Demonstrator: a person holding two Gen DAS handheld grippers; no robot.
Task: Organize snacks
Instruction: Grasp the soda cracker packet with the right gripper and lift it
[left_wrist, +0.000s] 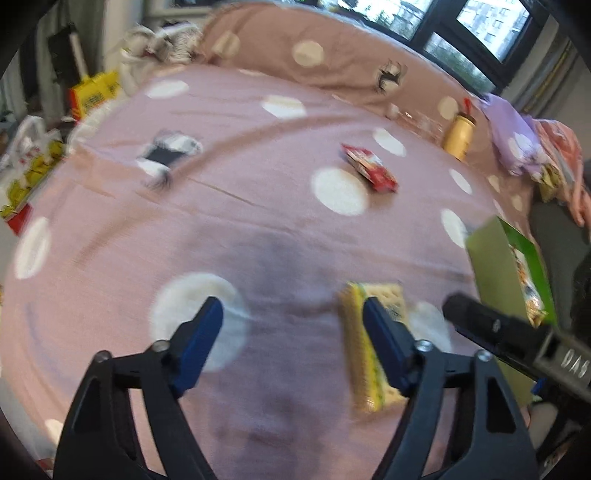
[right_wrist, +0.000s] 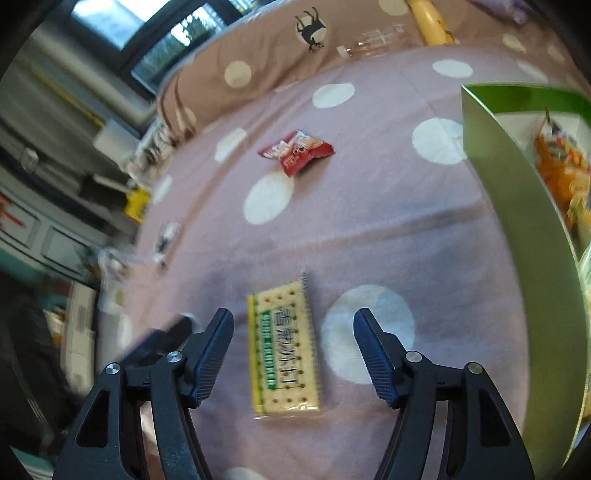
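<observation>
1. While the green box stands open at the right edge of the bed, with an orange snack bag already inside, it reads as the collecting point, so loose packets look bound for it.
2. Right tool hangs over the cracker packet, which lies flat on the spotted bedcover; its jaws are parted wider than the packet, one on each side, nothing gripped. That straddle looks like a line-up for a pinch across the narrow width.
3. Left tool is also apart and empty, over bare cover just beside the same packet, seemingly leaving the pick to the other hand.
4. Red snack packet waits farther up the bed, well apart from both tools, untouched; likely a later pick.
</observation>
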